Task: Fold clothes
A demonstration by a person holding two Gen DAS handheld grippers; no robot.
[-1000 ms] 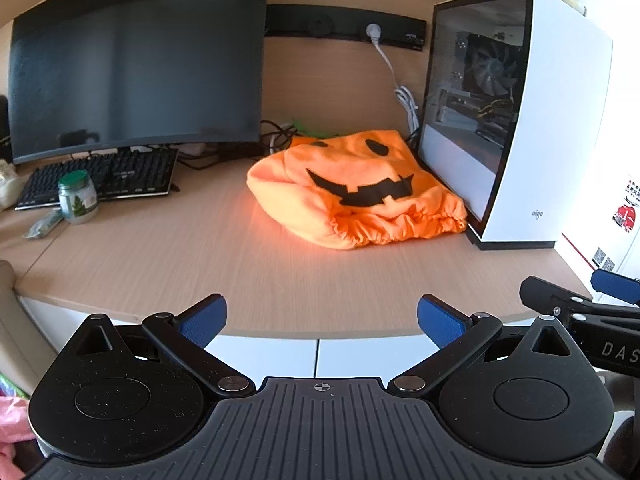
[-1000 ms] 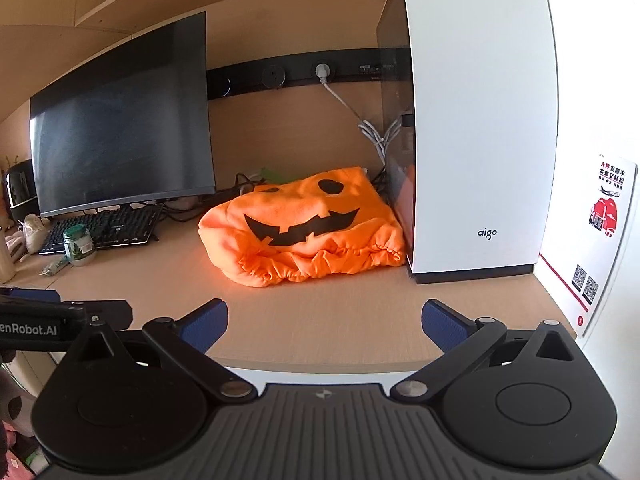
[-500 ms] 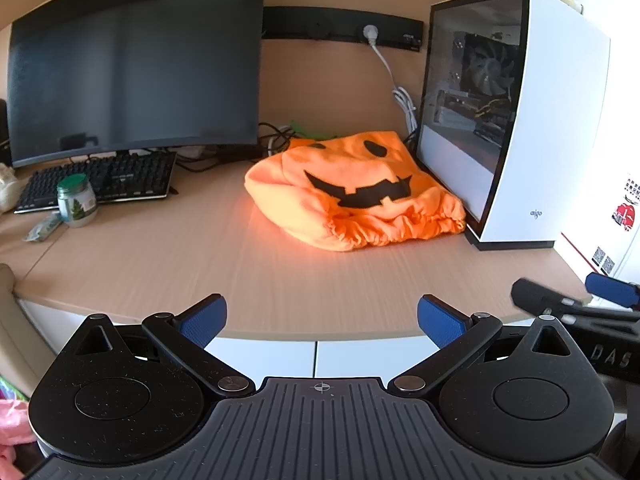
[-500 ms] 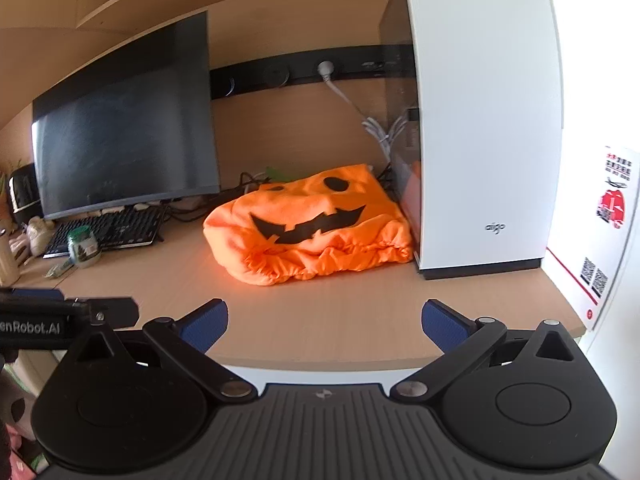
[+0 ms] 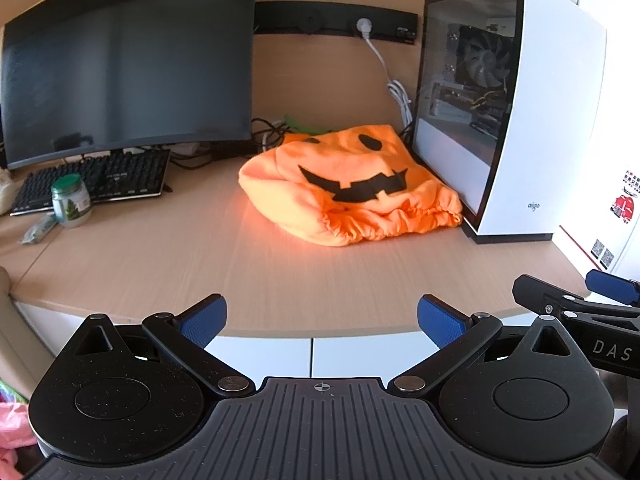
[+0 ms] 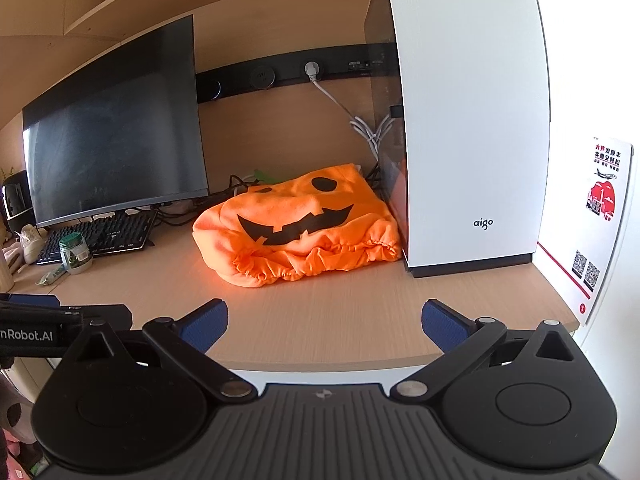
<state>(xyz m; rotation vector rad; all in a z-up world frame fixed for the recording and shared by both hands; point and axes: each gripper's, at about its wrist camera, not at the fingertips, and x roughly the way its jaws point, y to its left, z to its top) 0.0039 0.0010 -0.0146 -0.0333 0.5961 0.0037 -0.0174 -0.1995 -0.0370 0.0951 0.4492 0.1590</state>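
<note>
An orange pumpkin-face garment lies bunched on the wooden desk, its gathered hem toward me and its right side against a white computer case. My left gripper hovers open at the desk's near edge, well short of the garment, with nothing between its blue pads. My right gripper is open too, just over the front edge, and holds nothing. The right gripper's fingers show at the right edge of the left wrist view.
The white computer case stands at the right. A dark monitor and a keyboard are at the back left, with a green-lidded jar near the keyboard. Cables hang behind the garment.
Both grippers have edged a little forward and up toward the desk; the garment looms slightly larger. Both jaws stayed open and the garment has not moved.
</note>
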